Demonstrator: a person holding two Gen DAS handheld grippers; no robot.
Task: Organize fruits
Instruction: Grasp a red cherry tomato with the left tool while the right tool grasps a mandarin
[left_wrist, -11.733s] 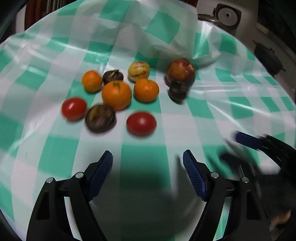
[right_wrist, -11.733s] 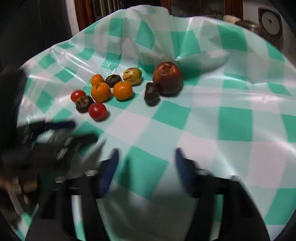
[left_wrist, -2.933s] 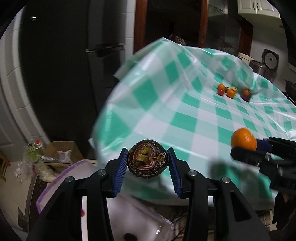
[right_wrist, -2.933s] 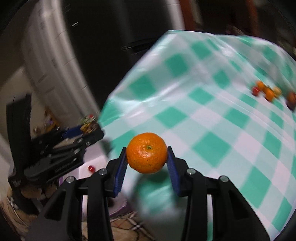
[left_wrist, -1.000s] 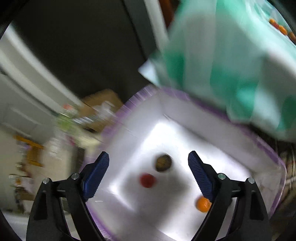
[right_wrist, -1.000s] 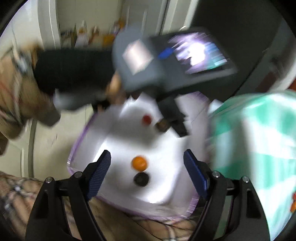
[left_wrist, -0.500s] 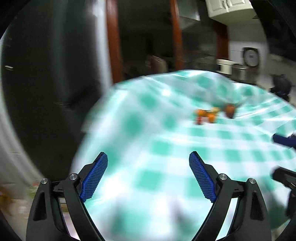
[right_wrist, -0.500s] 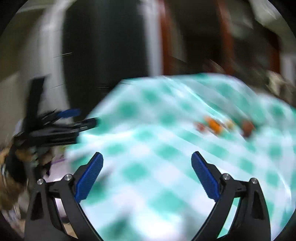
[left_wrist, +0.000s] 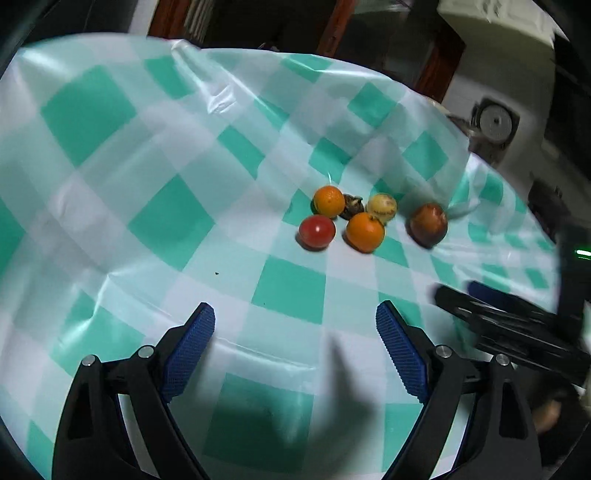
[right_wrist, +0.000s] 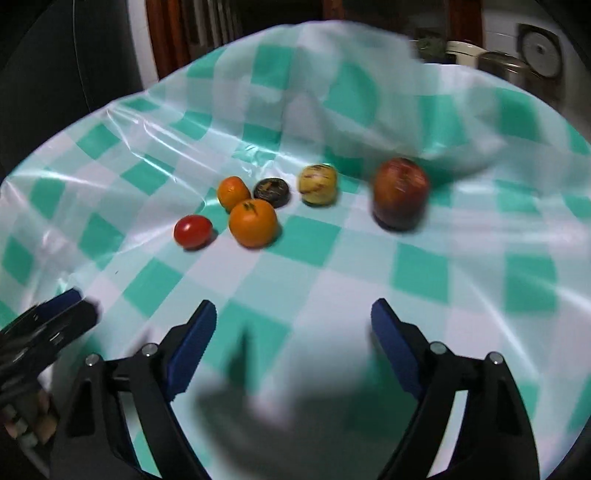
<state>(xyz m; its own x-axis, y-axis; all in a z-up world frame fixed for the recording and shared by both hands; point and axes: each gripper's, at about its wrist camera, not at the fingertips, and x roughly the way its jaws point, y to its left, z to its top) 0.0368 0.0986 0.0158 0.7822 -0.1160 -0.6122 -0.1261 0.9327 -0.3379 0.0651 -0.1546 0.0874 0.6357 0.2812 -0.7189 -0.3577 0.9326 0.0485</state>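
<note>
Several fruits lie together on the green-and-white checked tablecloth (left_wrist: 166, 221): a red tomato (left_wrist: 317, 231), two oranges (left_wrist: 365, 232) (left_wrist: 328, 201), a dark fruit (left_wrist: 352, 206), a yellow fruit (left_wrist: 382, 208) and a red apple (left_wrist: 428, 224). My left gripper (left_wrist: 295, 343) is open and empty, well short of them. The right wrist view shows the tomato (right_wrist: 192, 230), the larger orange (right_wrist: 253, 222), the smaller orange (right_wrist: 232, 192), the dark fruit (right_wrist: 271, 192), the yellow fruit (right_wrist: 317, 184) and the apple (right_wrist: 400, 192). My right gripper (right_wrist: 293, 339) is open and empty, near the table's front.
The right gripper shows at the right edge of the left wrist view (left_wrist: 509, 325); the left gripper shows at the lower left of the right wrist view (right_wrist: 40, 332). Kitchen appliances (left_wrist: 495, 122) stand beyond the table's far right. The cloth is bunched up behind the fruits (right_wrist: 369, 92).
Both grippers let go of their fruit over the white bin beside the table, then swung back up. They now face the fruits on the table, closer than half a second ago.
</note>
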